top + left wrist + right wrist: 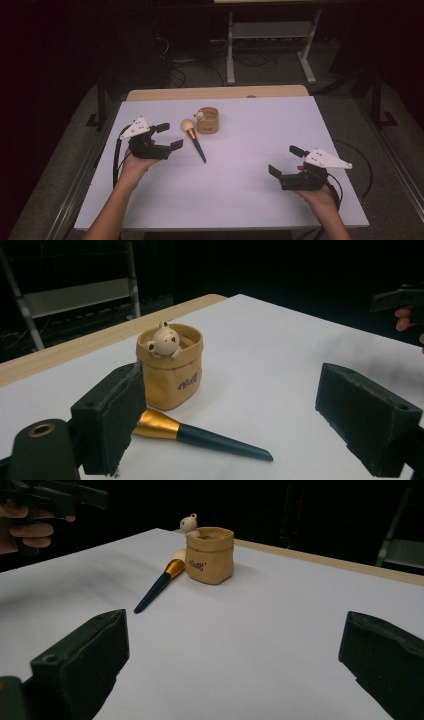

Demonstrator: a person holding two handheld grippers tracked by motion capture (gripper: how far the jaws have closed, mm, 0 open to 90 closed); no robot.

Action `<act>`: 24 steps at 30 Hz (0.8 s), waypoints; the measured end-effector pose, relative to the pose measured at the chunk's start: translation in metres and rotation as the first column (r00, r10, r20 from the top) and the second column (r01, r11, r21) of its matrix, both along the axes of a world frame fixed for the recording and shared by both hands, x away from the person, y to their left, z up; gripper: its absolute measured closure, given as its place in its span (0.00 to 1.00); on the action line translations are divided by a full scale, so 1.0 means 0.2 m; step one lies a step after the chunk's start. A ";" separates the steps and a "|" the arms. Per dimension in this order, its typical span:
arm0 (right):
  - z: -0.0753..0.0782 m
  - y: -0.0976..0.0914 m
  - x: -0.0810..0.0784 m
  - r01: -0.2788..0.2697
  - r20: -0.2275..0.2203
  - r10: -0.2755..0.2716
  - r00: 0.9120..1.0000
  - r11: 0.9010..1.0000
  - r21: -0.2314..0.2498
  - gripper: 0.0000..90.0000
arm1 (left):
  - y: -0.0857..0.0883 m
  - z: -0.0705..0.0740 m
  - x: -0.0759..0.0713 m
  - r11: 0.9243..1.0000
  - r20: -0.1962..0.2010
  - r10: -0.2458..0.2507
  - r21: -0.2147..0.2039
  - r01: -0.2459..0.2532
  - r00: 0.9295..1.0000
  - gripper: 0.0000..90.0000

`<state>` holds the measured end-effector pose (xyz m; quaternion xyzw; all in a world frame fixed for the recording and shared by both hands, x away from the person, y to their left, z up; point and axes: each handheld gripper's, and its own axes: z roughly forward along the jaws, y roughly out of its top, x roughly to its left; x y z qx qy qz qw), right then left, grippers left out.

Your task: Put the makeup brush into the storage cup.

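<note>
Makeup brush, dark-handled with gold ferrule and pale bristles, lies flat just ahead of the left gripper, jaws spread. Tan fabric pouch with bear figurine stands beyond it. Right gripper spread, well apart. Recommend pinching the handle mid-length.

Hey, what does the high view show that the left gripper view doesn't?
The high view takes in the whole white table, the left gripper and right gripper held open in the person's hands, and the makeup brush's pale bristle head.

The left gripper view gives a close look at the bear figure peeking from the tan pouch, and at the script lettering on its front.

Both share the pouch, the brush's gold ferrule and dark handle lying beside it, and the white tabletop.
</note>
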<state>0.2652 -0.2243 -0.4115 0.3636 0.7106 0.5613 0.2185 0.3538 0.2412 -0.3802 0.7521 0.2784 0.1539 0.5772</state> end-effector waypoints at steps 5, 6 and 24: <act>0.00 0.00 0.00 0.001 -0.001 -0.001 1.000 1.000 0.001 0.00 | -0.01 0.00 0.02 1.000 -0.003 0.003 -0.001 -0.003 1.000 0.14; 0.00 0.00 0.00 0.001 0.000 -0.001 1.000 1.000 -0.002 0.00 | -0.01 0.00 0.02 1.000 -0.003 0.003 -0.001 -0.003 1.000 0.14; 0.00 0.00 0.00 0.001 -0.002 -0.001 1.000 1.000 0.001 0.00 | -0.05 -0.01 0.07 1.000 -0.004 0.005 0.003 -0.005 1.000 0.14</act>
